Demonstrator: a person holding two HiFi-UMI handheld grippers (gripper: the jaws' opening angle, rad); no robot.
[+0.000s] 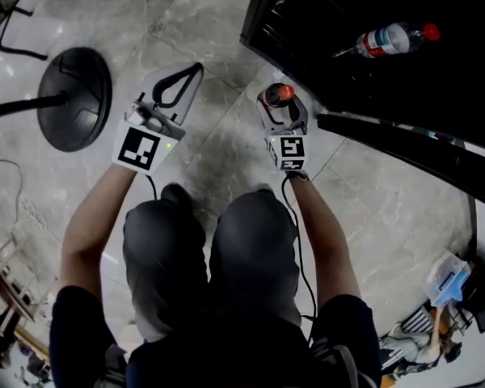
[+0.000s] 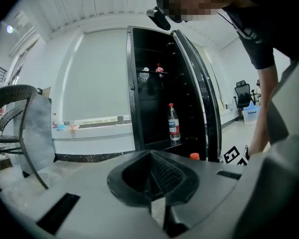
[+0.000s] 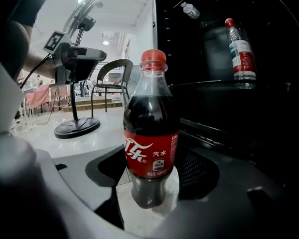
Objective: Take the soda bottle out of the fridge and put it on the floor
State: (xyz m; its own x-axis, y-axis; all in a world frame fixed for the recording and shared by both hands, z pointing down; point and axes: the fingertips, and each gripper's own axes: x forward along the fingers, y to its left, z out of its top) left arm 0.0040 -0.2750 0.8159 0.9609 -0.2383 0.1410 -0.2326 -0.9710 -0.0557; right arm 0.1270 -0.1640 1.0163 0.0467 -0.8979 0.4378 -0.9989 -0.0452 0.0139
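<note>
Soda bottle (image 3: 148, 148) out of fridge (image 1: 364, 95), base seemingly on floor (image 1: 218, 156). Right gripper (image 1: 281, 105) pinches it; left gripper (image 2: 150, 158) pressed together, empty. We judge only release remains.

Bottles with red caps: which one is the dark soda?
The cola bottle between the right gripper's jaws: dark liquid, red label. The fridge bottle is clear.

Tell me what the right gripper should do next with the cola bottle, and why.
Probably open the right gripper and let go. The soda bottle stands upright between its jaws, with its base seemingly resting on the floor outside the fridge, so the placing looks done.
</note>
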